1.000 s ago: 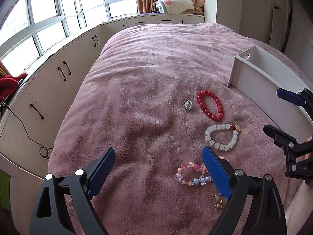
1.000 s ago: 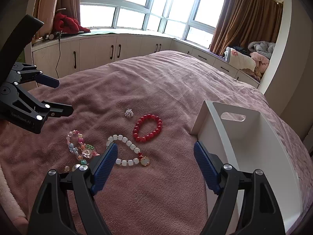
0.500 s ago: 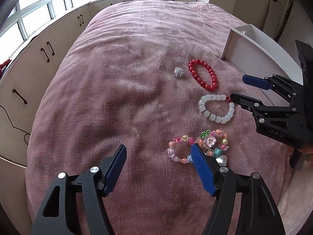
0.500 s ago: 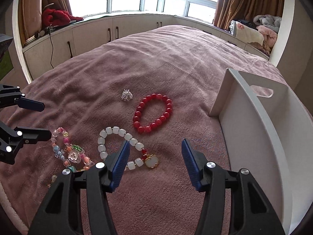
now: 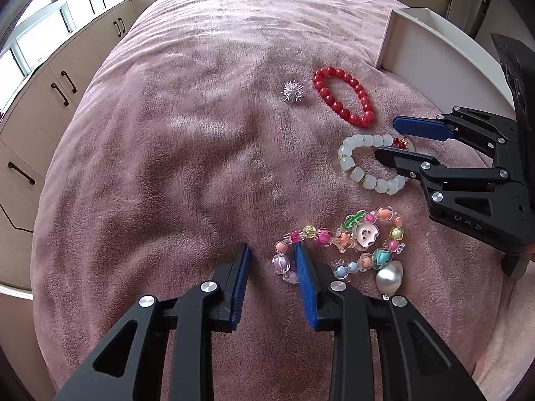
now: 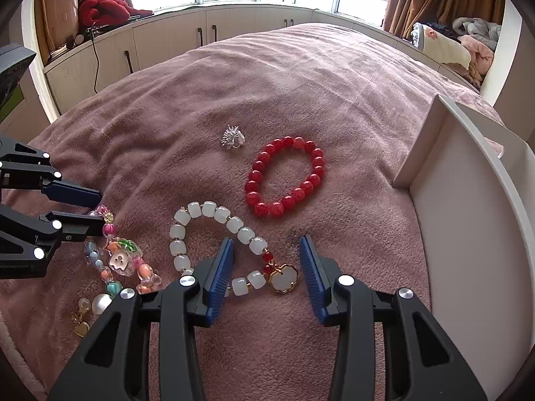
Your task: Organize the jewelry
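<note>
**Both grippers closing on bracelets on the bed**

The colourful bracelet [image 5: 341,250] lies at lower right of the left wrist view on the pink blanket [image 5: 187,153]. The left gripper [image 5: 272,254] is closing, its fingers around the bracelet's left end, not yet pinching. The white bracelet [image 6: 214,244] (gold charm attached) sits low in the right wrist view; the right gripper [image 6: 265,244] is closing, fingers either side of its charm end, still apart from the beads. Further up lie the red bracelet [image 6: 284,177] and a silver ring [image 6: 233,137]. A white tray [image 6: 468,217] stands at right.
</note>
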